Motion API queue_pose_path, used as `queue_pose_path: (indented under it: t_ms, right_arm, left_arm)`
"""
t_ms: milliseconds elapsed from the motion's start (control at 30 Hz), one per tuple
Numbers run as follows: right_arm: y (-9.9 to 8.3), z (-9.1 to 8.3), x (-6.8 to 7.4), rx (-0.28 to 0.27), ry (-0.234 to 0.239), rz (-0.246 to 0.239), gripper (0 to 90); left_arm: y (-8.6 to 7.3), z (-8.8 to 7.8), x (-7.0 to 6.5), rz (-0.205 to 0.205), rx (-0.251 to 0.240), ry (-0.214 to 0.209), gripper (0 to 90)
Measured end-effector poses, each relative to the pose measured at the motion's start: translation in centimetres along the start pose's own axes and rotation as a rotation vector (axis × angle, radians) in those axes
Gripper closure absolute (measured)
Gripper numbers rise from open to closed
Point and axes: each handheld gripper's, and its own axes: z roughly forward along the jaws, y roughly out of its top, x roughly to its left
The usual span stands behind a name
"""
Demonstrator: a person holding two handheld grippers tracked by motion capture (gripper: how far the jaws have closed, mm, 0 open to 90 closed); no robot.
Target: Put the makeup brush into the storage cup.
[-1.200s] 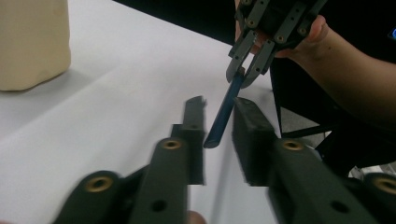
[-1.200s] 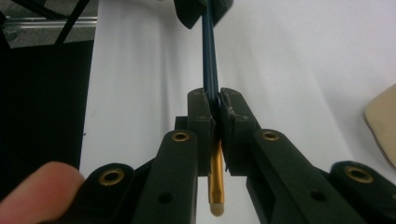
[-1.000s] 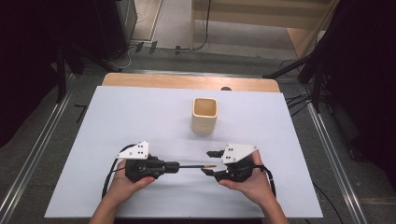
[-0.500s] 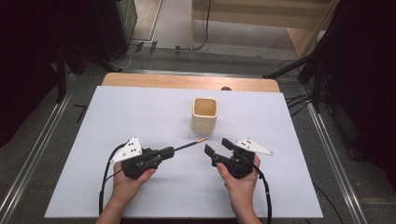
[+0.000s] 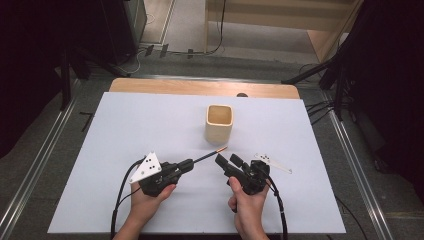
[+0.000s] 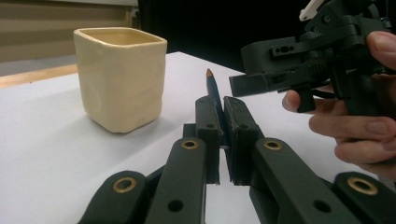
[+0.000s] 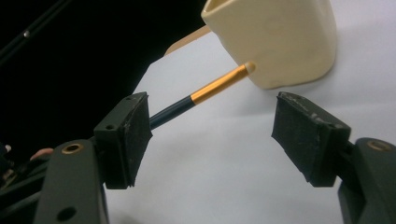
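A dark pencil (image 5: 209, 155) with a gold ferrule and eraser end is clamped in my left gripper (image 5: 188, 163), which is shut on its shaft. It slants up and away toward the cream square cup (image 5: 219, 122). In the left gripper view the pencil (image 6: 215, 91) rises between the closed jaws of the gripper (image 6: 219, 101), with the cup (image 6: 120, 77) to the left. My right gripper (image 5: 226, 160) is open just right of the pencil's end. In its own view the gripper (image 7: 217, 135) has wide-apart pads, and the ferrule (image 7: 212, 86) crosses in front of the cup (image 7: 275, 37).
A white sheet (image 5: 125, 130) covers the table, and a wooden edge (image 5: 200, 88) shows at the back. The right gripper and its hand (image 6: 327, 79) are close at the right in the left gripper view. Cables trail from both grippers toward the near edge.
A second ago both grippers held the pencil level between them. The right gripper has let go and opened. The left has swung the pencil's end toward the cup.
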Motion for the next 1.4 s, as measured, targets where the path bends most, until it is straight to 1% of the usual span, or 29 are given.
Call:
queue_pose_path:
  t_ms: [33, 67, 100, 200, 233, 267, 300, 333, 367, 467, 500, 533, 567, 600, 633, 733, 800, 900, 933, 1000, 1033, 1067, 1233, 1300, 1333, 1367, 1400]
  right_arm:
    - [0.0, 0.0, 0.0, 0.0, 0.0, 0.0, 30.7]
    - [-0.1, 0.1, -0.3, 0.005, 0.014, 0.046, 33.3]
    - [-0.1, 0.1, -0.3, 0.005, 0.014, 0.046, 33.3]
    - [-0.2, 0.2, -0.6, 0.002, 0.039, 0.098, 37.0]
    - [-0.2, 0.2, -0.7, 0.0, 0.045, 0.103, 38.0]
    - [-0.2, 0.2, -0.8, -0.001, 0.065, 0.126, 39.7]
    - [-0.2, 0.2, -0.8, -0.001, 0.065, 0.126, 39.7]
    - [-0.2, 0.2, -0.8, -0.002, 0.072, 0.137, 41.4]
    - [-0.2, 0.2, -0.9, -0.006, 0.079, 0.145, 41.2]
    - [-0.2, 0.2, -1.0, -0.004, 0.077, 0.157, 42.9]
    - [-0.2, 0.3, -1.2, 0.004, 0.087, 0.183, 43.1]
    - [-0.4, 0.5, -1.5, 0.011, 0.089, 0.21, 45.1]
    - [-0.4, 0.5, -1.6, 0.018, 0.093, 0.221, 46.3]
    - [-0.4, 0.5, -1.6, 0.018, 0.093, 0.221, 46.3]
    - [-0.6, 0.7, -1.8, 0.023, 0.11, 0.233, 51.0]
    - [-0.6, 0.8, -1.8, 0.028, 0.121, 0.234, 53.7]
    - [-0.6, 0.7, -1.9, 0.03, 0.116, 0.239, 53.8]
    - [-0.6, 0.8, -2.1, 0.031, 0.114, 0.243, 58.0]
    - [-0.6, 0.8, -2.1, 0.031, 0.114, 0.242, 60.7]
    - [-0.6, 0.8, -2.2, 0.032, 0.117, 0.242, 61.7]
    - [-0.6, 0.8, -2.2, 0.033, 0.123, 0.243, 62.7]
    - [-0.5, 0.8, -2.2, 0.031, 0.14, 0.238, 65.0]
    - [-0.5, 0.7, -2.2, 0.018, 0.156, 0.227, 68.8]
    - [-0.4, 0.6, -2.3, 0.009, 0.17, 0.226, 72.2]
    - [-0.4, 0.5, -2.2, 0.003, 0.184, 0.229, 74.4]
    - [-0.3, 0.4, -2.2, -0.003, 0.2, 0.221, 83.2]
    - [-0.3, 0.3, -2.2, -0.009, 0.199, 0.212, 84.1]
  left_arm:
    - [0.0, 0.0, 0.0, 0.0, 0.0, 0.0, 86.3]
    - [-0.1, 0.1, -0.2, 0.005, 0.001, 0.006, 86.3]
    - [-0.1, 0.2, -0.3, 0.006, -0.001, 0.006, 86.3]
    - [-0.2, 0.6, -0.7, 0.013, -0.001, 0.003, 86.3]
    - [-0.3, 0.7, -0.9, 0.014, 0.002, 0.002, 86.3]
    - [-0.4, 1.0, -1.1, 0.019, 0.006, -0.004, 86.3]
    - [-0.4, 1.0, -1.1, 0.019, 0.006, -0.004, 86.3]
    - [-0.5, 1.2, -1.4, 0.023, 0.011, -0.007, 86.3]
    - [-0.6, 1.3, -1.5, 0.025, 0.011, -0.012, 86.3]
    - [-0.6, 1.4, -1.6, 0.028, 0.011, -0.015, 86.3]
    - [-0.6, 1.4, -1.7, 0.029, 0.012, -0.015, 86.3]
    - [-0.6, 1.5, -1.8, 0.033, 0.013, -0.017, 86.3]
    - [-0.6, 1.5, -1.8, 0.033, 0.013, -0.017, 86.3]
    - [-0.6, 1.5, -1.8, 0.036, 0.013, -0.017, 86.3]
    - [-0.7, 1.5, -1.9, 0.036, 0.015, -0.02, 86.3]
    - [-0.8, 1.7, -2.1, 0.047, 0.026, -0.028, 86.4]
    - [-0.8, 1.7, -2.2, 0.053, 0.029, -0.027, 86.3]
    - [-0.8, 1.7, -2.2, 0.054, 0.027, -0.027, 86.4]
    - [-0.8, 1.7, -2.2, 0.054, 0.027, -0.027, 86.3]
    - [-0.8, 1.7, -2.2, 0.052, 0.027, -0.028, 86.3]
    - [-0.8, 1.7, -2.1, 0.052, 0.027, -0.029, 86.3]
    - [-0.9, 1.7, -2.1, 0.048, 0.031, -0.032, 86.3]
    - [-1.0, 1.9, -2.3, 0.063, 0.052, -0.037, 86.3]
    - [-1.1, 2.1, -2.1, 0.046, 0.073, -0.053, 86.1]
    - [-1.1, 2.1, -2.1, 0.046, 0.073, -0.053, 85.2]
    - [-1.3, 2.3, -2.1, 0.03, 0.093, -0.067, 81.6]
    - [-1.3, 2.4, -2.1, 0.023, 0.096, -0.063, 70.2]
